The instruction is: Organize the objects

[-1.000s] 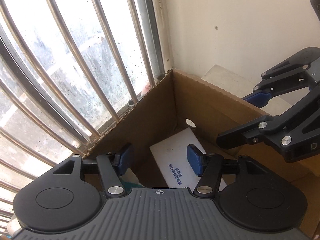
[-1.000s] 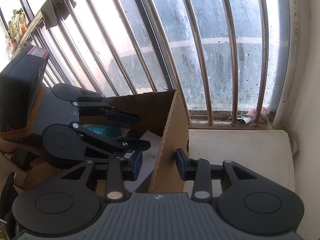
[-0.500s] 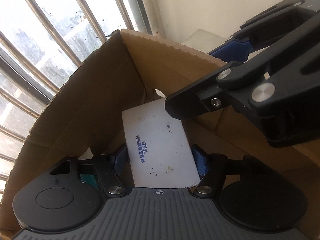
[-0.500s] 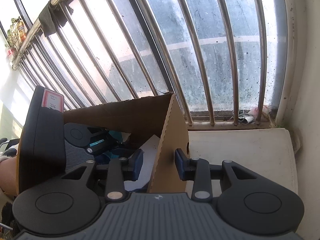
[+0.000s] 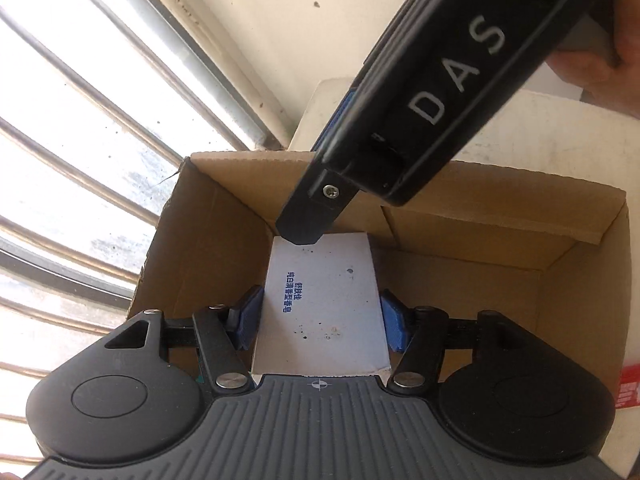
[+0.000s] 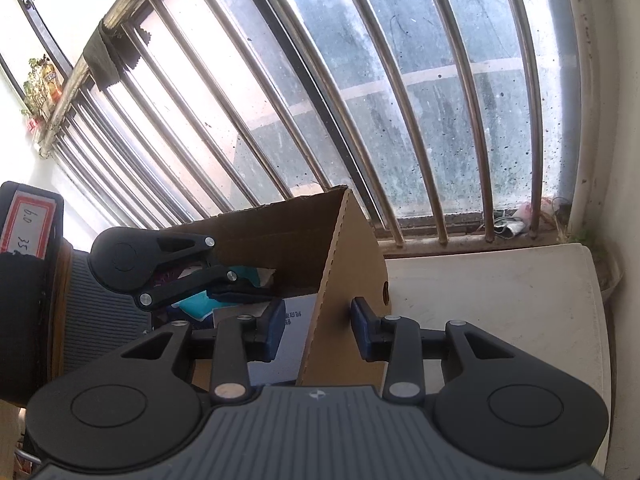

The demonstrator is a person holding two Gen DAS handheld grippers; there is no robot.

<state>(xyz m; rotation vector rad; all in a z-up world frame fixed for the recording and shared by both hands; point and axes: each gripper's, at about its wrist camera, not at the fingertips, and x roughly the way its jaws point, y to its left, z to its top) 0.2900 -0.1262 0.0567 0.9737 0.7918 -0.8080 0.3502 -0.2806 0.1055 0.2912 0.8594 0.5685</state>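
My left gripper (image 5: 320,322) reached down into the cardboard box (image 5: 576,280), and its jaws were closing around a white carton (image 5: 324,300) printed with blue lettering. The carton lay between the two blue pads (image 5: 248,318). The left pad seemed to sit against the carton's edge, while a thin gap showed at the right pad, so I had not clamped it. The carton rested inside the box, toward the far left corner, its near end hidden under my gripper body.

My right gripper (image 6: 318,330) straddled the right wall of the same box. One blue pad sat inside the box and the other outside, with the corrugated edge (image 6: 332,264) standing upright between them. Clear space showed on both sides of the wall, so those jaws stood released and only partly apart, pinching nothing.

Seen from the left wrist, the black body of the right gripper crossed above the box from the upper right. A bit of the person's hand (image 5: 612,68) showed behind it.

Inside the box, farther left in the right wrist view, lay some teal packaging (image 6: 196,304) and other items I could not make out. The box stood on a white surface (image 6: 500,300) in front of a barred window (image 6: 360,100). A cream wall (image 5: 300,40) closed the corner on the right.
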